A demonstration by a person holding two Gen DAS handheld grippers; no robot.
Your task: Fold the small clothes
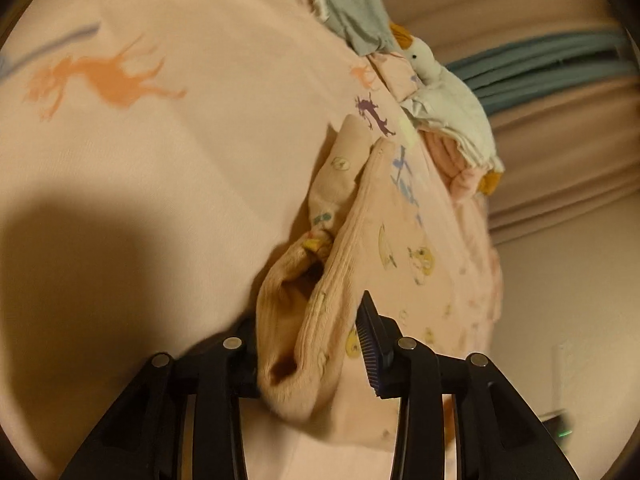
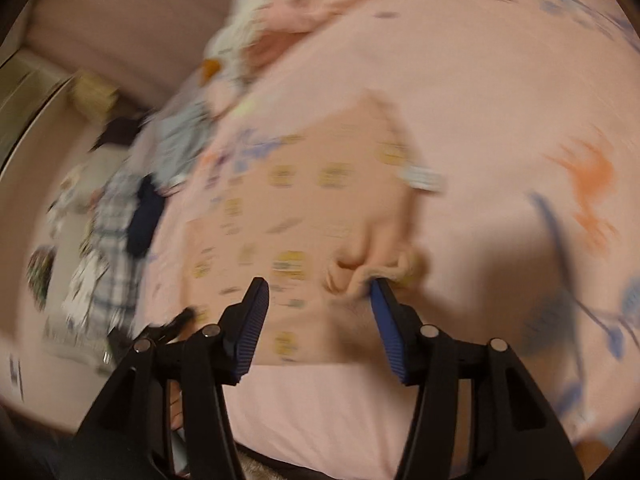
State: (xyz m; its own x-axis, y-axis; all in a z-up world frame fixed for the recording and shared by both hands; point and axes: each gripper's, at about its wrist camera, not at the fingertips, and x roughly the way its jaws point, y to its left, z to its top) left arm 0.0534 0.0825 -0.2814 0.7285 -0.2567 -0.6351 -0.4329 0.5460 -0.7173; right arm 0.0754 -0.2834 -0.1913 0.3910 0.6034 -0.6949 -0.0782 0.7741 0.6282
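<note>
My left gripper has the ribbed waistband of the small peach garment bunched between half-parted jaws, though I can't tell if the pads bite. From there its length runs away up the pink sheet. My right gripper hangs open and empty just above that same waistband, so left is nearer.

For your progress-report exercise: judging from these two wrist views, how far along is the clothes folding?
Done: folded pieces appear stacked at the bed's far edge. In hand: the peach printed garment lies bunched between the left gripper's fingers; whether the pads press it is unclear. The right gripper is open over it. Left: flattening and folding it, plus the blurred heap.
</note>
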